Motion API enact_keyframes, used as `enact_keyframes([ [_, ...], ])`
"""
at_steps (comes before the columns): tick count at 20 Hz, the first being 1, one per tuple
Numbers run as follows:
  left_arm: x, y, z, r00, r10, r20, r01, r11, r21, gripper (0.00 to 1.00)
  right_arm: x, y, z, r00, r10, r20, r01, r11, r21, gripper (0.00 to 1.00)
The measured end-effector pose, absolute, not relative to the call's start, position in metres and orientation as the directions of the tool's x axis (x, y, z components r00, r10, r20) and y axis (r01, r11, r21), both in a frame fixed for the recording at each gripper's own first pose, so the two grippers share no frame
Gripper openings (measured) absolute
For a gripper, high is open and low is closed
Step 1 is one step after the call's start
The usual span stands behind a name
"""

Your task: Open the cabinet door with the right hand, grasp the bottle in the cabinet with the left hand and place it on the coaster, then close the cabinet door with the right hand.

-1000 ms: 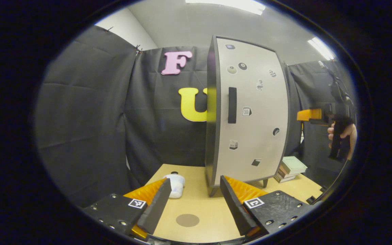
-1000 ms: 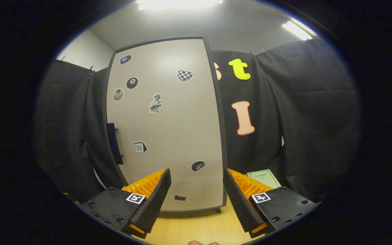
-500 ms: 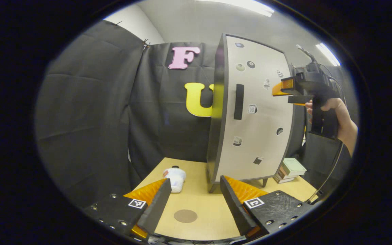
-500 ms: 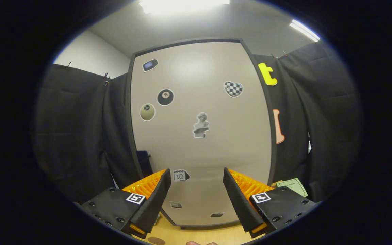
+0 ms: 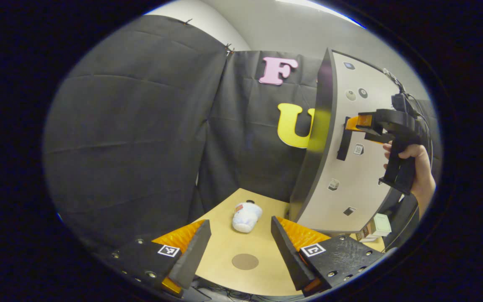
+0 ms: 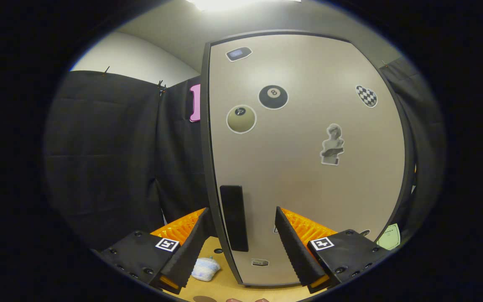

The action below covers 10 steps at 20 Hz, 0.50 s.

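**A:** Jaws on both grippers are spread apart, nothing between the fingers. Left gripper (image 5: 237, 247) hangs low over the near edge of the wooden table (image 5: 220, 245). Right gripper (image 6: 241, 241) is up at the cabinet door (image 6: 304, 167), its fingers straddling the black vertical handle (image 6: 234, 218) but not touching it as far as I can tell.

**B:** Door state? Bottle?

**A:** Door looks shut, flush with the cabinet (image 5: 323, 138) side. Interior is hidden, so I can't tell where the bottle is. Round brown coaster (image 5: 245, 261) sits near the table's front edge, bare. White soft item (image 5: 245, 216) lies on its side behind it, toward the back edge, left of the cabinet; can't identify it.

**B:** Anything else?

**A:** Stack of books (image 5: 375, 228) at the table's right edge, beside the cabinet's foot. From the left gripper view, a hand (image 5: 417, 167) holds the right gripper by its grip, tips at handle height. Stickers on the door, including an 8-ball (image 6: 273, 97).
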State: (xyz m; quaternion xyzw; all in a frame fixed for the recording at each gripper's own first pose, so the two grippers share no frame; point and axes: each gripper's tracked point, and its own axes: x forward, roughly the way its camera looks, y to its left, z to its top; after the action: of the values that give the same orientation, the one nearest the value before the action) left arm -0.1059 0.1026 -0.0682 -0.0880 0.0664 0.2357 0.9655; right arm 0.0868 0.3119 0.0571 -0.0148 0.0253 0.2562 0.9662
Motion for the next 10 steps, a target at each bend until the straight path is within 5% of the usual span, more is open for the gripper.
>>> enact_keyframes([
  [2, -0.116, 0.104, -0.068, 0.854, 0.491, -0.171, -0.512, 0.851, -0.117, 0.89, 0.098, 0.321, 0.045, 0.871, 0.486, -0.075, -0.489, 0.871, -0.043, 0.96],
  [7, -0.117, 0.084, -0.059, 0.825, 0.545, -0.149, -0.556, 0.830, -0.043, 0.89, 0.112, 0.336, 0.024, 0.857, 0.499, -0.125, -0.507, 0.861, -0.034, 0.59],
  [10, -0.109, 0.063, -0.057, 0.851, 0.504, -0.145, -0.512, 0.859, -0.018, 0.87, 0.115, 0.336, 0.027, 0.862, 0.491, -0.124, -0.496, 0.868, -0.004, 0.61],
])
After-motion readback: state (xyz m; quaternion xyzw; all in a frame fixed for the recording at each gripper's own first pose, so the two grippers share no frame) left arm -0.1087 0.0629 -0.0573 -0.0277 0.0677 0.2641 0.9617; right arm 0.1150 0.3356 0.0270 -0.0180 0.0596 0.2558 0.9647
